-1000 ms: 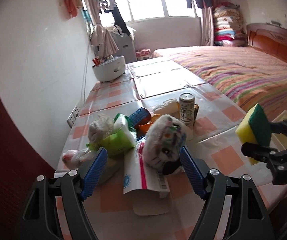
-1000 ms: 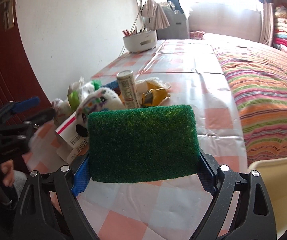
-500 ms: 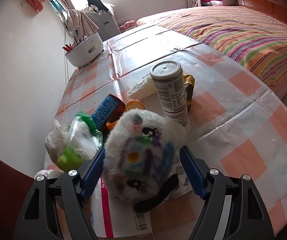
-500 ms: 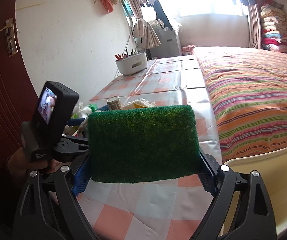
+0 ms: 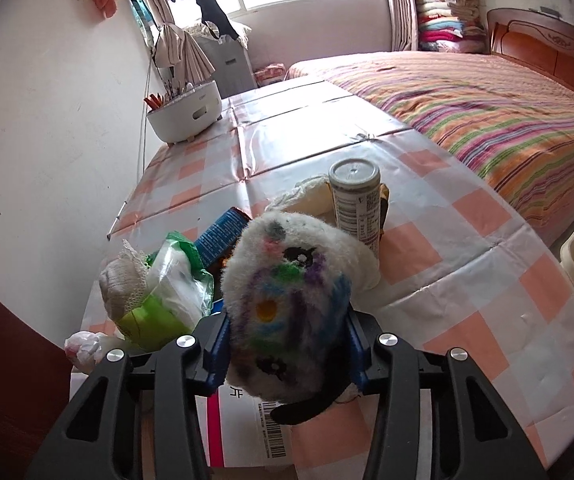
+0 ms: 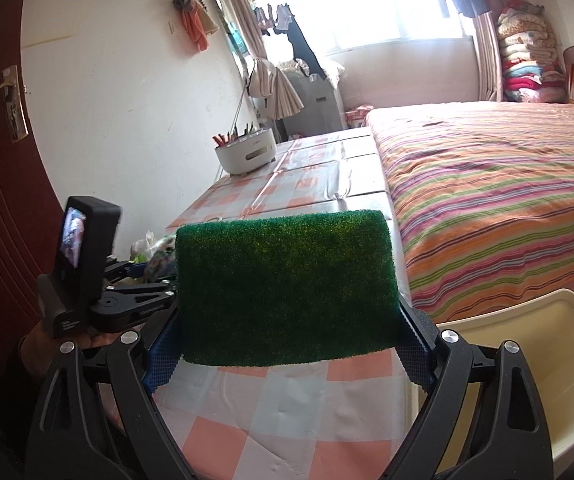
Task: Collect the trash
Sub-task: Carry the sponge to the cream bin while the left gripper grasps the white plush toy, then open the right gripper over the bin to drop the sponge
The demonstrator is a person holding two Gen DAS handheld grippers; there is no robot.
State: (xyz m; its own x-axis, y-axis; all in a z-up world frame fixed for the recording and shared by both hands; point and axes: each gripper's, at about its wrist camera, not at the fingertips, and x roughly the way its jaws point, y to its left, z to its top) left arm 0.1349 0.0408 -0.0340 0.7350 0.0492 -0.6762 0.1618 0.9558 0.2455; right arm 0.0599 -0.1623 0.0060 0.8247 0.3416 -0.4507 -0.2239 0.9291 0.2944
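A fuzzy white plush toy (image 5: 287, 280) with coloured smears sits between the blue pads of my left gripper (image 5: 287, 344). Its jaws are closing and the pads press into the toy's sides. The toy rests on a white mailer bag (image 5: 247, 428) with a pink stripe, in a trash pile with a silver can (image 5: 355, 204), a blue packet (image 5: 219, 236) and a green-and-white plastic bag (image 5: 167, 292). My right gripper (image 6: 287, 344) is shut on a sponge (image 6: 287, 288), green scouring face toward the camera, held above the checked tablecloth (image 6: 271, 412).
A cream plastic bin (image 6: 527, 360) stands off the table's right edge, beside the striped bed (image 6: 487, 208). A white utensil holder (image 5: 185, 112) sits at the table's far end by the wall. The left gripper's camera body (image 6: 83, 248) and a hand show left of the sponge.
My left gripper moved in over the trash pile and its jaws came together onto the plush toy. The right gripper rose and swung right with the sponge, bringing the cream bin into view.
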